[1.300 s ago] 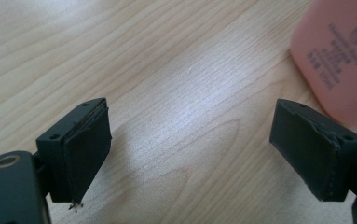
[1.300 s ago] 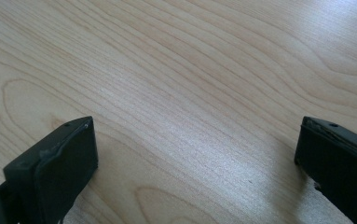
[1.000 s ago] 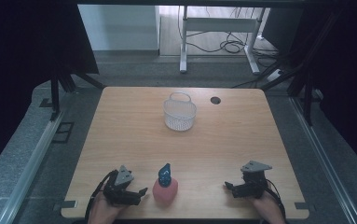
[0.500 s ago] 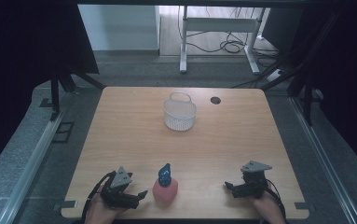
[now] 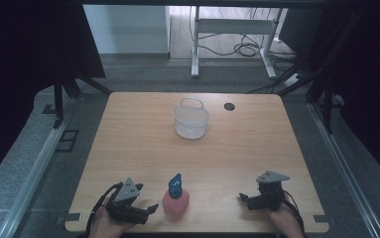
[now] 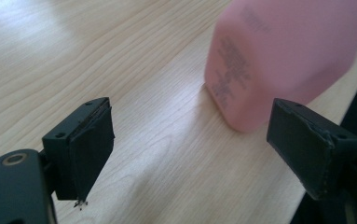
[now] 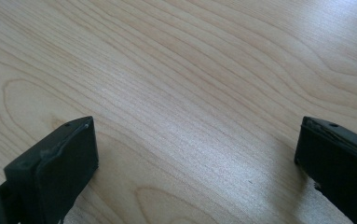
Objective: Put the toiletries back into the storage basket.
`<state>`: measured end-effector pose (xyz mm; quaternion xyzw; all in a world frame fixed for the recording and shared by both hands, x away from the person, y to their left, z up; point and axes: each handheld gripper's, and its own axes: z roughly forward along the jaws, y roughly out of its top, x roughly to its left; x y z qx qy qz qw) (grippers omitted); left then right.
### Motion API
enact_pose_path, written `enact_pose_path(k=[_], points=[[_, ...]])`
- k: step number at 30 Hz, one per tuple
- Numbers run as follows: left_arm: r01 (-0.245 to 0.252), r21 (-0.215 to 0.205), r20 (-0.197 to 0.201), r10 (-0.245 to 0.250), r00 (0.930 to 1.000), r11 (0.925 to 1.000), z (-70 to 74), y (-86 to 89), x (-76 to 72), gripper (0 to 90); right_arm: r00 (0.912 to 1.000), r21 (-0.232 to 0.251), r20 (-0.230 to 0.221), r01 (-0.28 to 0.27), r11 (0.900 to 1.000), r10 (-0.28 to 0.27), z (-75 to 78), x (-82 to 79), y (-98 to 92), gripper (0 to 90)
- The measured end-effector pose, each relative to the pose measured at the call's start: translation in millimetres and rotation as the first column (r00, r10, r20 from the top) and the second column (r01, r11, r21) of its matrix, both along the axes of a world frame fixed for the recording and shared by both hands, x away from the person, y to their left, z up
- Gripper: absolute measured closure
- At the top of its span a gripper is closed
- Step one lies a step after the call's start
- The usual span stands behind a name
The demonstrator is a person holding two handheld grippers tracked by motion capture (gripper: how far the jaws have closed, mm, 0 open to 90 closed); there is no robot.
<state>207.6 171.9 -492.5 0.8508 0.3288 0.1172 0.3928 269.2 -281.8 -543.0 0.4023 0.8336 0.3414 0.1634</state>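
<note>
A pink bottle (image 5: 175,202) with a blue cap (image 5: 175,184) stands upright near the table's front edge. My left gripper (image 5: 150,208) rests just left of it, open, its jaws pointing at the bottle's base. In the left gripper view the pink bottle (image 6: 278,60) stands just beyond the spread jaws of my left gripper (image 6: 204,149), nothing between them. My right gripper (image 5: 243,199) sits at the front right, open, pointing left over bare wood. Its own view has my right gripper (image 7: 195,163) wide apart above the tabletop.
A clear mesh basket (image 5: 191,119) with a handle stands at the table's far middle. A round cable hole (image 5: 229,106) lies to its right. The wooden table (image 5: 138,144) is ringed by dark floor and metal rails.
My left gripper has edged slightly toward the front and turned more to the pink bottle. The right gripper and the bottle have stayed put.
</note>
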Motion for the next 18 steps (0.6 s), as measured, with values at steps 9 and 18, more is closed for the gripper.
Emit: enact_pose_path(k=[9, 18], points=[[0.044, -0.040, 0.018, -0.043, 0.9989, 0.9982, 12.6, -5.0, -4.7, 14.8, 1.0000, 0.000, 0.000, 0.000, 1.000, 0.000, 0.0, 0.0, 0.0, 0.0], [0.079, -0.064, 0.028, -0.077, 0.9966, 0.9948, 23.9, -11.0, -7.1, 15.2, 1.0000, 0.000, 0.000, 0.000, 1.000, 0.000, 0.0, 0.0, 0.0, 0.0]])
